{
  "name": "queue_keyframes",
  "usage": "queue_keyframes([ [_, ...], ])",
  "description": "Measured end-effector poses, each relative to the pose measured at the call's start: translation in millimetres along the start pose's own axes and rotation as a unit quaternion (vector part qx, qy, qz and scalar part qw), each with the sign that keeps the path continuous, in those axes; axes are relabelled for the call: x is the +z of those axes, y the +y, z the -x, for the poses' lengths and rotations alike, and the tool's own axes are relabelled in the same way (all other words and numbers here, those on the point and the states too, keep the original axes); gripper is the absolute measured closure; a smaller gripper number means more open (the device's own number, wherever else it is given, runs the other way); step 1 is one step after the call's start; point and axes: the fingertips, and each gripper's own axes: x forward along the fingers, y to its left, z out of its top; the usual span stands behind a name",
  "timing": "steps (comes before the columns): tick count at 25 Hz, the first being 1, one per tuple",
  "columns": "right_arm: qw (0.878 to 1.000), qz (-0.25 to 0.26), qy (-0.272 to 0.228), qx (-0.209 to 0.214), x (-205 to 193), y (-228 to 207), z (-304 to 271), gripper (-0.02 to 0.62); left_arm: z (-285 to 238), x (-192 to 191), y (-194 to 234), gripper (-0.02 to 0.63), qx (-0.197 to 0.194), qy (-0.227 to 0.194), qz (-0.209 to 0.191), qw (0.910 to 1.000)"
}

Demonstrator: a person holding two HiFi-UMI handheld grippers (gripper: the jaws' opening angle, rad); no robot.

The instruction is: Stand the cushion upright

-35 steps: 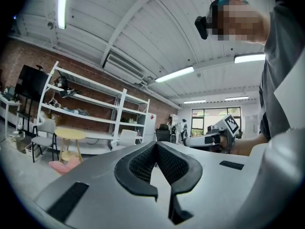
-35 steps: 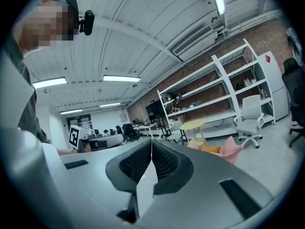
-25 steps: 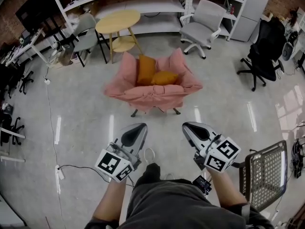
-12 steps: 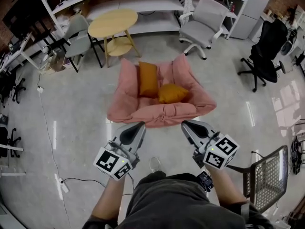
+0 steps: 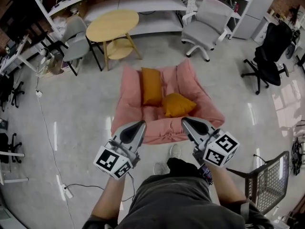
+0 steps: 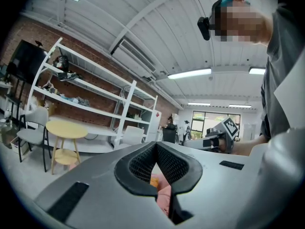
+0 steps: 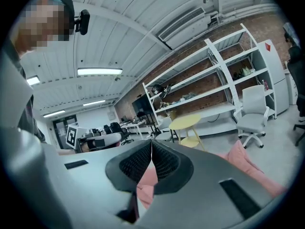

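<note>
The cushion (image 5: pixel 178 104) lies slumped on the seat of the pink armchair (image 5: pixel 205 109), right of centre. Just beside it, a second cushion (image 5: pixel 151 86) is already propped upright against the backrest. The lying one is judged to be light, soft and floppy, with a cloth cover that should not slip. A pinch at one corner would likely let it sag. It would best be taken along an edge or by two corners, one per gripper, and leaned on the backrest. The armchair's padding is loose and rumpled and could be caught along with it.

The left gripper (image 5: pixel 138 125) and the right gripper (image 5: pixel 187 121) are held over the front edge of the seat. Each has its jaws closed together on nothing, so they would have to be opened first. Nothing is seen between them and the cushion.

A round table (image 5: pixel 112 25) and a grey chair (image 5: pixel 205 26) are set behind the armchair, well apart from it. A wire basket (image 5: pixel 267 181) stands at the person's right.
</note>
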Motion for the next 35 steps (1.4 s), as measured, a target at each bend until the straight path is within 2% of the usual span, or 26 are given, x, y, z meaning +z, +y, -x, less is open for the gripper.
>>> queue_keyframes([
  [7,1.000,0.006,0.011,0.015,18,-62,-62,0.580,-58,-7,58,0.595,0.018,0.013,0.013,0.9997],
  [13,0.999,0.004,0.032,0.041,27,-141,-127,0.580,-126,-21,116,0.595,0.047,0.032,0.024,0.9981],
  [17,0.997,-0.005,0.058,0.042,17,-209,-176,0.580,-177,-32,155,0.595,0.069,0.047,0.032,0.9960],
  [23,0.992,-0.021,0.117,0.041,-41,-296,-280,0.578,-220,-67,218,0.595,0.090,0.075,0.044,0.9922],
  [27,0.987,-0.039,0.155,0.028,-100,-344,-339,0.575,-232,-104,247,0.595,0.099,0.101,0.072,0.9873],
  [28,0.985,-0.047,0.165,0.023,-116,-357,-354,0.546,-233,-114,254,0.595,0.101,0.106,0.079,0.9861],
  [29,0.983,-0.055,0.176,0.017,-132,-371,-369,0.488,-234,-124,262,0.595,0.101,0.111,0.085,0.9849],
  [30,0.981,-0.062,0.186,0.012,-148,-383,-384,0.466,-234,-133,270,0.595,0.102,0.116,0.091,0.9838],
  [35,0.976,-0.056,0.208,-0.014,-203,-435,-457,0.466,-230,-177,312,0.595,0.099,0.138,0.115,0.9788],
])
